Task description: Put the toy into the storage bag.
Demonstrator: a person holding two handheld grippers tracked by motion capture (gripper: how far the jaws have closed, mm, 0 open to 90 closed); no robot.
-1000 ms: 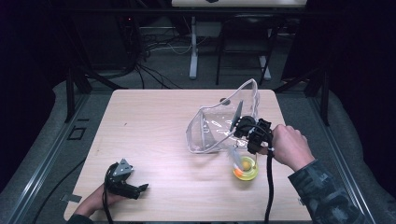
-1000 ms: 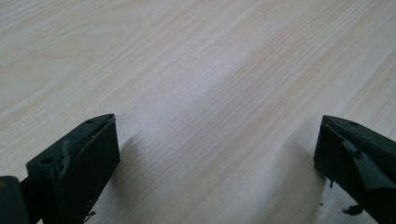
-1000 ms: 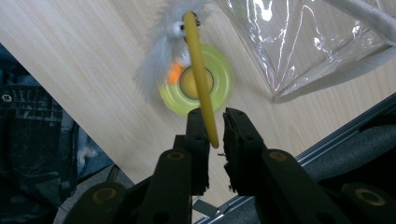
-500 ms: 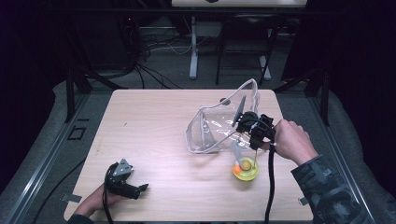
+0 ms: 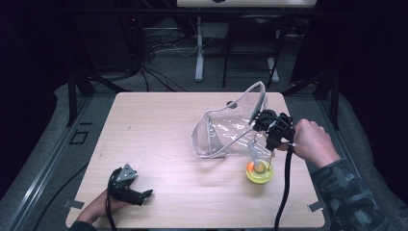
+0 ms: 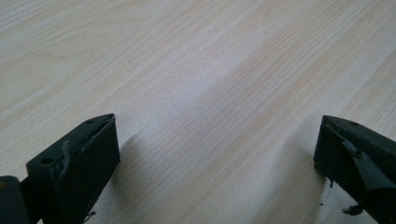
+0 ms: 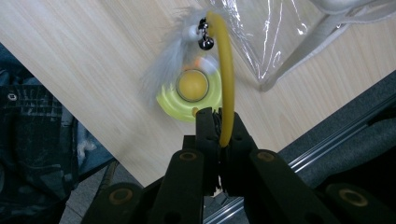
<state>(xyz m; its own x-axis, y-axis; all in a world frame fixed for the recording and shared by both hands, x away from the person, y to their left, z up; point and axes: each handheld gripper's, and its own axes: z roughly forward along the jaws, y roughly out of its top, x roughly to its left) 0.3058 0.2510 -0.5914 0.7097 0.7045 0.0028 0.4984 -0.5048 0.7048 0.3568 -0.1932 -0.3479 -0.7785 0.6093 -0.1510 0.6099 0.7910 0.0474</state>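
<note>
1. The right claw (image 7: 218,135) is pinched on the yellow wand (image 7: 227,74) of a cat toy, holding it above the right part of the desk (image 5: 159,130); grey fur (image 7: 163,70) and a small bell (image 7: 204,43) hang at the wand's tip
2. Below them sits the toy's yellow-green base (image 5: 260,172) with an orange ball (image 7: 193,85), near the desk's right edge and just beside a clear plastic bag (image 5: 226,132)
3. The wand looks thin, light and springy, so it likely sways; a hold low on the wand suits it
4. The bag is soft and its open mouth faces right, close to the right claw
5. The left claw (image 5: 144,194) rests spread on bare wood at the near left corner, with open room between it and the bag
</note>
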